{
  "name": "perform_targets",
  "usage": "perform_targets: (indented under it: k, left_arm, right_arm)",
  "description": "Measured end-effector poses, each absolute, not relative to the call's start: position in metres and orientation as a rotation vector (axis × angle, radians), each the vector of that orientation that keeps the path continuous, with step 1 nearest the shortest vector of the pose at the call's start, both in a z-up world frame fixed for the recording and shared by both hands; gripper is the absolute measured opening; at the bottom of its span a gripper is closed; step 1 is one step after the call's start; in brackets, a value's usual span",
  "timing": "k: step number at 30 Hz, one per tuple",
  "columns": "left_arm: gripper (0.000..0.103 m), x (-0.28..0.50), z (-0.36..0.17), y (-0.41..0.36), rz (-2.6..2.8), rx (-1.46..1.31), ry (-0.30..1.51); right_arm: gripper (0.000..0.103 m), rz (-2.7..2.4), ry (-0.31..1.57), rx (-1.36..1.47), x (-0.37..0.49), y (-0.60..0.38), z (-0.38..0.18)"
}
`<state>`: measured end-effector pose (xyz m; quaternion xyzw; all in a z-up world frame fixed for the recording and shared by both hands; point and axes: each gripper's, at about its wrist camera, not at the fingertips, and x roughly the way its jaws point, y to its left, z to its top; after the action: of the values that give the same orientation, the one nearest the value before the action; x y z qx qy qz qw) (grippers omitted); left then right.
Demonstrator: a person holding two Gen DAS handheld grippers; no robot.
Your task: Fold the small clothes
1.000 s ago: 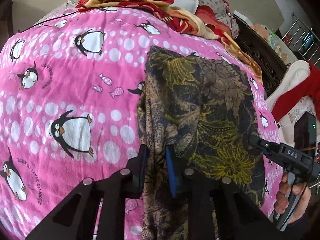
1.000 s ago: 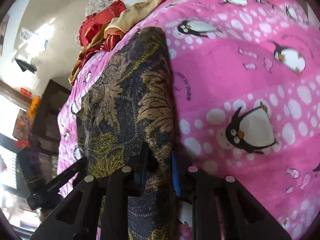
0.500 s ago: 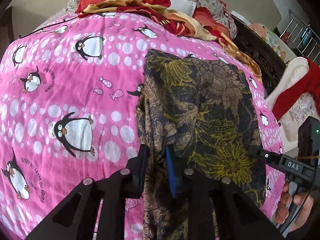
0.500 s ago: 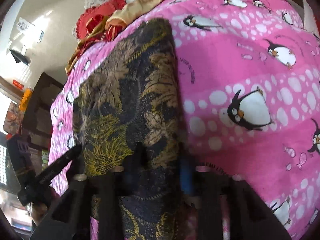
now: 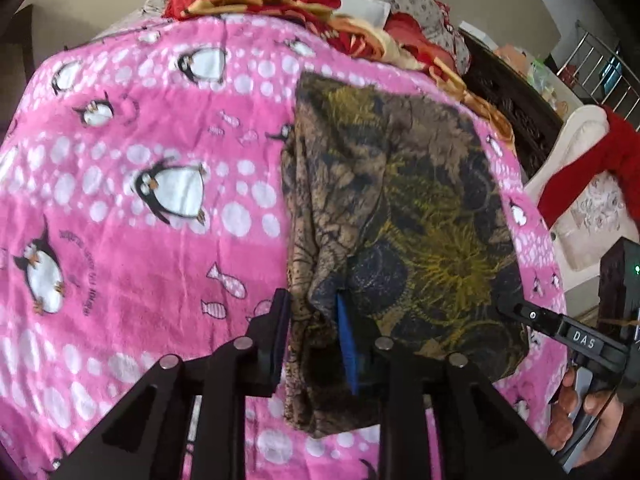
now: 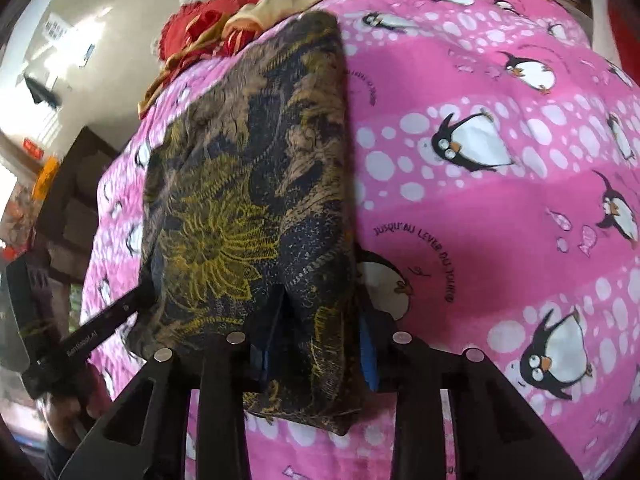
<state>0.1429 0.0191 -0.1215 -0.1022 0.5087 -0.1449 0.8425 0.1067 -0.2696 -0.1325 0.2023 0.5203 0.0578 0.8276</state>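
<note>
A dark garment with a gold and brown floral print (image 5: 404, 208) lies on a pink penguin blanket (image 5: 140, 240). My left gripper (image 5: 312, 312) is shut on the garment's near left edge, which bunches between the fingers. My right gripper (image 6: 320, 320) is shut on the garment (image 6: 256, 184) at its near right edge, with cloth draped over and below the fingers. Each gripper shows in the other's view: the right one (image 5: 520, 312) at the garment's right corner, the left one (image 6: 132, 304) at its left corner. The near hem is lifted off the blanket.
A heap of red and orange clothes (image 5: 304, 4) lies at the far end of the blanket. Dark wooden furniture (image 5: 516, 96) stands along the right of the bed. A white chair with a red cloth (image 5: 592, 160) is beyond it.
Both grippers have moved forward and up with the garment's near edge. The hem now hangs free below the fingers, and the garment looks shorter from front to back.
</note>
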Motion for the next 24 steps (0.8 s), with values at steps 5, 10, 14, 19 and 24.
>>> perform_targets:
  k: [5, 10, 14, 19, 24]
  left_arm:
    - [0.059, 0.127, -0.092, 0.021, -0.213, -0.182, 1.004]
    - [0.078, 0.097, -0.071, 0.012, -0.139, -0.062, 0.928]
    - [0.09, 0.08, -0.06, 0.008, -0.072, 0.027, 0.883]
    - [0.096, 0.066, -0.045, 0.013, -0.017, 0.0, 0.838]
    - [0.102, 0.06, -0.037, 0.011, 0.022, 0.011, 0.842]
  right_arm:
    - [0.033, 0.065, 1.028, 0.315, 0.094, -0.258, -0.101]
    - [0.04, -0.013, 1.006, 0.206, 0.081, -0.241, -0.083]
    - [0.047, -0.07, 0.959, 0.123, 0.067, -0.228, -0.065]
    - [0.06, -0.106, 0.879, 0.058, 0.052, -0.215, -0.041]
    - [0.062, -0.106, 0.839, 0.04, 0.037, -0.209, -0.025]
